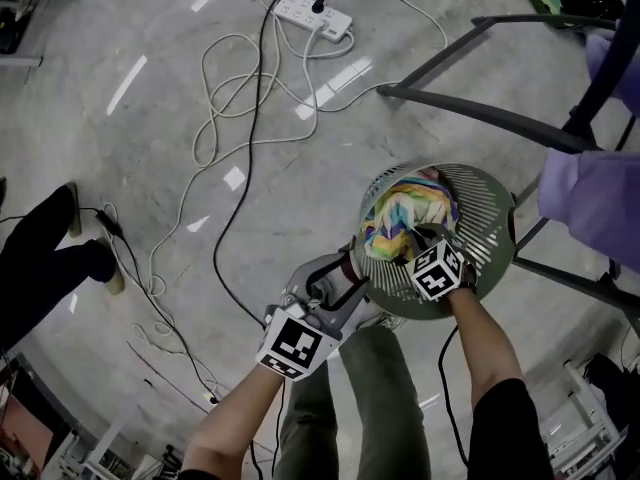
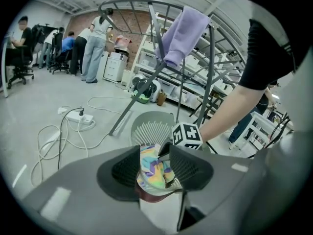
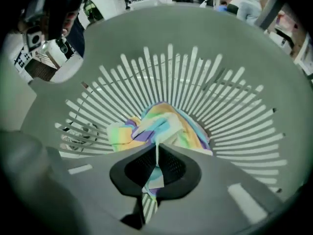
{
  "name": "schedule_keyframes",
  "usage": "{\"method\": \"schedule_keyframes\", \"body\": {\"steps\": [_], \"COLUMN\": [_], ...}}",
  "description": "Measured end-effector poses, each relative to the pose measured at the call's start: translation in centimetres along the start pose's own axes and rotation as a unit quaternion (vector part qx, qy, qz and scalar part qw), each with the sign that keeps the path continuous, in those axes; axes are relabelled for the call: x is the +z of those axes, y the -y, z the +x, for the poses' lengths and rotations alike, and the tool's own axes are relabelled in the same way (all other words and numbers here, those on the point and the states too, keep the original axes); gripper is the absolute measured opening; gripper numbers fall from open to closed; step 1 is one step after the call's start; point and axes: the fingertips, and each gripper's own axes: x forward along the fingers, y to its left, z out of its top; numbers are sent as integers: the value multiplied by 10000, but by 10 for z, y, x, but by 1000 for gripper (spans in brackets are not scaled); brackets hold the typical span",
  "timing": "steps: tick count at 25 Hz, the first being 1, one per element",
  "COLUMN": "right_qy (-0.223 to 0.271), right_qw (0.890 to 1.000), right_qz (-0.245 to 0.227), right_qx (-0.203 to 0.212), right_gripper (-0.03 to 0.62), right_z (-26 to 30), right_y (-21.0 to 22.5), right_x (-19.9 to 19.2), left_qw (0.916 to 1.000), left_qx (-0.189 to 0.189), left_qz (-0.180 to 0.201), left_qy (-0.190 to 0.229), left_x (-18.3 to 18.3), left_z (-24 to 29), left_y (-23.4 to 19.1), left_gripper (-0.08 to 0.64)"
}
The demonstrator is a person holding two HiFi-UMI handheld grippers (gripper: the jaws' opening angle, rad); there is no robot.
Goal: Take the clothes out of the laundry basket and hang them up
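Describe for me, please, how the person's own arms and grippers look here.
The left gripper and right gripper share a smooth grey shell with black, mesh-textured fingers. The left cube and right cube are white with black square markers. The forearms are bare; the right arm wears a short black sleeve, and a thin black cable hangs beside it.

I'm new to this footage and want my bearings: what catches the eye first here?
The rainbow-coloured garment crumpled in the grey slatted laundry basket at the centre stands out most. The right gripper reaches down into it, fingers shut on a fold. A lilac cloth hangs on the drying rack at the right, and a white power strip lies on the floor at the top.
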Motion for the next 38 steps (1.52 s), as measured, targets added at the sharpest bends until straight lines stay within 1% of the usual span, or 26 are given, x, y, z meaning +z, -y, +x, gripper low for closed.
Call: {"method": "schedule_keyframes", "body": {"steps": [3, 6, 11, 17, 19, 22, 24, 27, 29, 30, 32, 33, 34, 35, 36, 38], "right_qy": [416, 780, 1368, 2116, 2307, 2485, 2544, 2671, 2764, 2783, 2795, 2806, 2821, 2838, 2858, 2887], "right_qw": [9988, 9962, 9883, 9733, 9684, 9627, 9597, 9547, 9515, 9506, 9494, 9486, 9477, 9468, 9459, 9444], "right_qz": [224, 316, 448, 381, 321, 153, 23, 56, 133, 152, 202, 248, 311, 389, 475, 632], "right_qx": [-81, -231, -502, -803, -896, -1059, -1195, -1309, -1345, -1366, -1417, -1442, -1458, -1463, -1458, -1445], "right_gripper": [18, 18, 17, 18, 17, 17, 17, 17, 18, 17, 17, 17, 17, 17, 18, 18], "right_z": [-42, -89, -175, -285, -319, -364, -387, -420, -440, -448, -462, -467, -472, -476, -480, -488], "right_y": [-2, -6, -10, -18, -22, -30, -35, -44, -51, -55, -63, -65, -68, -70, -72, -75], "right_x": [13, 24, 41, 75, 84, 95, 98, 103, 108, 110, 111, 111, 111, 112, 112, 112], "left_qw": [9999, 9996, 9981, 9942, 9928, 9886, 9836, 9744, 9676, 9657, 9650, 9646, 9639, 9630, 9620, 9604], "left_qx": [-75, -118, -230, -431, -487, -597, -775, -1226, -1534, -1648, -1774, -1807, -1833, -1858, -1880, -1881], "left_qz": [102, 231, 437, 733, 857, 1254, 1535, 1758, 1821, 1800, 1730, 1736, 1766, 1800, 1828, 1884], "left_qy": [-22, -82, -371, -655, -676, -580, -537, -675, -844, -885, -859, -819, -778, -752, -757, -817], "left_x": [17, 34, 51, 78, 91, 121, 138, 151, 153, 154, 160, 164, 170, 176, 181, 187], "left_z": [-1, -5, -10, -19, -22, -27, -29, -31, -33, -34, -39, -43, -48, -54, -60, -70], "left_y": [9, 15, 24, 34, 38, 45, 53, 73, 89, 96, 108, 112, 115, 118, 122, 127], "left_gripper": [160, 167, 195, 219, 224, 225, 232, 241, 242, 242, 239, 229, 172, 90, 49, 35]}}
